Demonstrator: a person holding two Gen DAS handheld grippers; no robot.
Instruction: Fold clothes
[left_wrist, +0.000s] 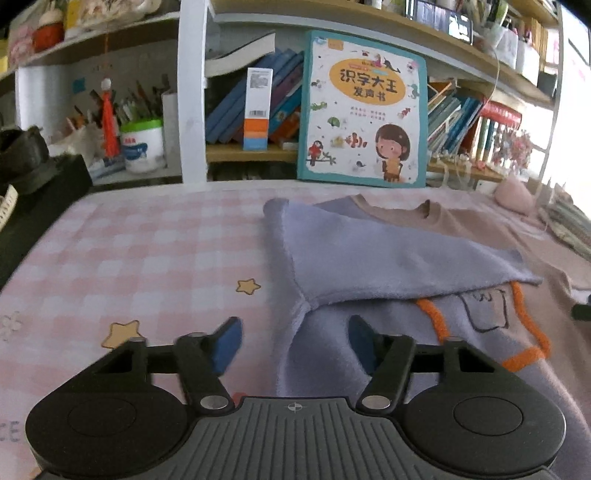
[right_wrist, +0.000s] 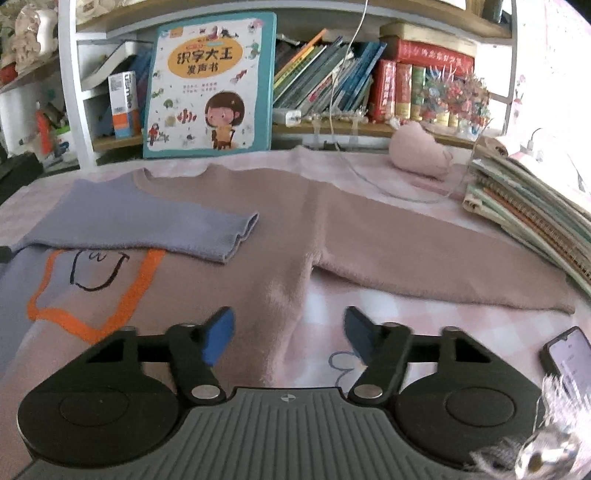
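A two-tone sweater (right_wrist: 240, 266), lilac on its left half and tan on its right half, lies flat on the pink checked cloth (left_wrist: 147, 251). It has an orange outline with a black face drawing (right_wrist: 96, 273). Its lilac sleeve (left_wrist: 388, 258) is folded across the chest, and also shows in the right wrist view (right_wrist: 155, 229). The tan sleeve (right_wrist: 424, 266) lies stretched out to the right. My left gripper (left_wrist: 293, 339) is open and empty over the sweater's left side edge. My right gripper (right_wrist: 290, 332) is open and empty over the sweater's right side edge.
A children's picture book (left_wrist: 364, 110) leans on the bookshelf behind the table. A stack of notebooks (right_wrist: 528, 206) lies at the right, a pink plush (right_wrist: 421, 153) and a white cable (right_wrist: 399, 188) behind the sweater. A phone (right_wrist: 569, 358) lies at the near right.
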